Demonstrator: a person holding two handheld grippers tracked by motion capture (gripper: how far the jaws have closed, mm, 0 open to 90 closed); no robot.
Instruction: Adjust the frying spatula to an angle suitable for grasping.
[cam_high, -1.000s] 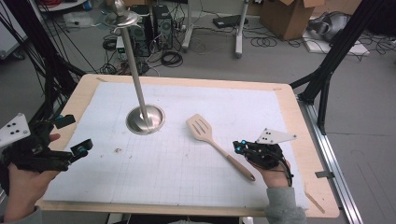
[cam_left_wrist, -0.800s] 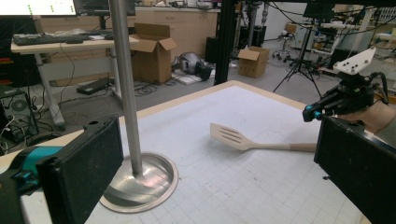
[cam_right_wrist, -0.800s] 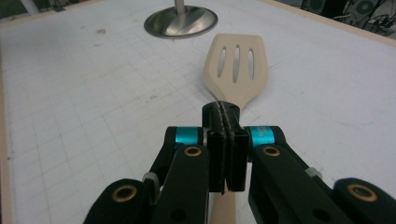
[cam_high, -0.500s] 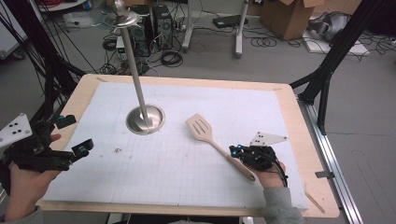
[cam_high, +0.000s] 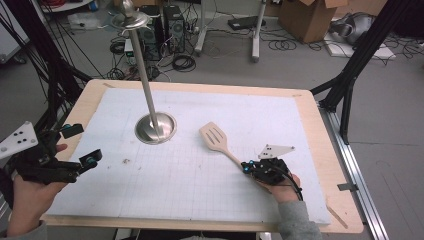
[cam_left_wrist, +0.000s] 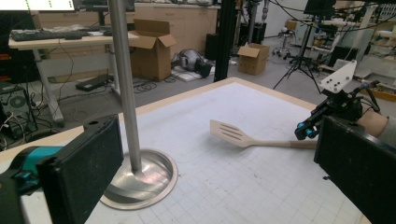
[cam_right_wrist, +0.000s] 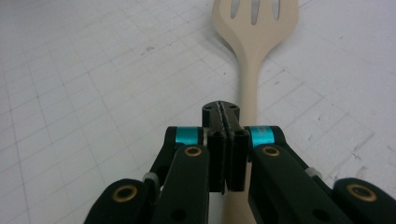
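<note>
— What do the grippers look like?
— The right gripper (cam_right_wrist: 225, 112) has black linkage arms, brass-coloured rivets, turquoise bands. The left gripper (cam_high: 75, 146) has broad black pads (cam_left_wrist: 88, 163).
— Anything worn?
— Grey sleeves (cam_high: 300, 222); pale three-cornered plates (cam_high: 274, 150) on top.

1 wooden spatula (cam_high: 216, 138); 1 metal stand (cam_high: 155, 128) (pole on round base); 2 tools.
</note>
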